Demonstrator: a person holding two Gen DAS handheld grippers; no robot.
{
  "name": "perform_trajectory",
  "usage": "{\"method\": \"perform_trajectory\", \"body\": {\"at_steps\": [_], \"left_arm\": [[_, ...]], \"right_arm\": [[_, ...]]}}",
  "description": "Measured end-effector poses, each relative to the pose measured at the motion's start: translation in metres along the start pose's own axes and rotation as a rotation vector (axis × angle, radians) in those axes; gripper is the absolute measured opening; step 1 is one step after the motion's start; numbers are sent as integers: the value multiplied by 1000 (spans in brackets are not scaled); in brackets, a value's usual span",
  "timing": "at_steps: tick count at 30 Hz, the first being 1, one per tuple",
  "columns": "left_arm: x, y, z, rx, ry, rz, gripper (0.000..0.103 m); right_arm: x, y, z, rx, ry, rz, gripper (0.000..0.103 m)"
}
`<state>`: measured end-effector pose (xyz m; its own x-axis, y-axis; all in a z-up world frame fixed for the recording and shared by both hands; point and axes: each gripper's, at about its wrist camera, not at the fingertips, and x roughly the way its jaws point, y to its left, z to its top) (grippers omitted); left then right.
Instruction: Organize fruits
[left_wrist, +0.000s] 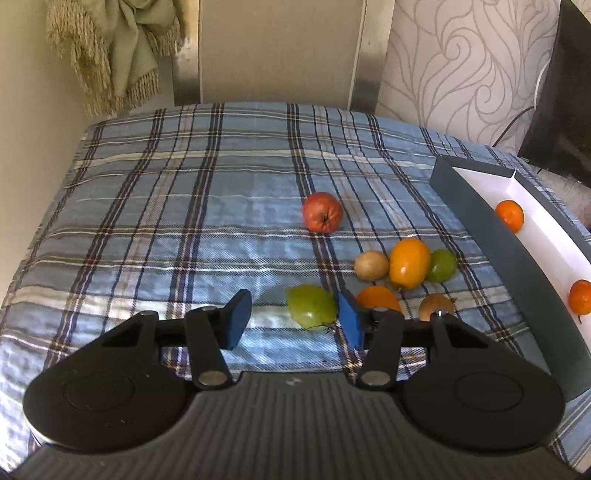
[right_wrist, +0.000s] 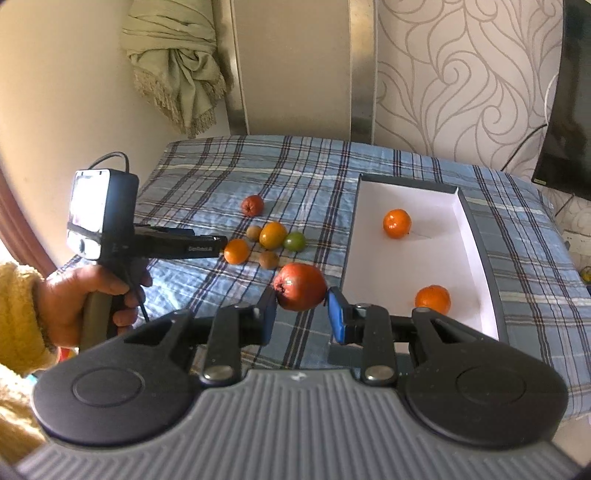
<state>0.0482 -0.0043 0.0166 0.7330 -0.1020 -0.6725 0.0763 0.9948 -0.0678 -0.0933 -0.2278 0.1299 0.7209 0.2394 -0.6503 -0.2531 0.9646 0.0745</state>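
Left tongs (left_wrist: 291, 321) sit wide open, nothing gripped, right by a green pear-ish fruit (left_wrist: 311, 306) on the plaid-clothed bench (left_wrist: 184, 206). A loose cluster of orange, brown and green fruits (right_wrist: 273, 236) waits there too. Right tongs (right_wrist: 301, 312) pinch a red apple (right_wrist: 301, 286), lifted I think, just beside the white-lined tray (right_wrist: 476, 221). Two oranges (right_wrist: 397, 223) are in it, so most is left.

Woven plaid tablecloth (left_wrist: 221, 206), matt
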Motion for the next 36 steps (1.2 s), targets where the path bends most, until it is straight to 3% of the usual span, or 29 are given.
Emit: {"method": "perform_trajectory", "body": {"at_steps": [5, 7, 8, 19, 25, 36], "left_arm": [[8, -3, 3, 11, 16, -6, 46], [6, -3, 3, 13, 13, -18, 34], [5, -3, 4, 14, 12, -25, 33], [-15, 21, 7, -21, 23, 30, 32], [-26, 20, 14, 20, 22, 35, 32], [-41, 20, 24, 63, -45, 58, 32]], "right_arm": [[-3, -2, -3, 21, 8, -9, 33], [-5, -3, -3, 29, 8, -11, 33], [-6, -4, -3, 33, 7, -13, 33], [-1, -7, -4, 50, 5, 15, 33], [19, 3, -1, 43, -4, 53, 33], [36, 30, 0, 9, -27, 128, 33]]}}
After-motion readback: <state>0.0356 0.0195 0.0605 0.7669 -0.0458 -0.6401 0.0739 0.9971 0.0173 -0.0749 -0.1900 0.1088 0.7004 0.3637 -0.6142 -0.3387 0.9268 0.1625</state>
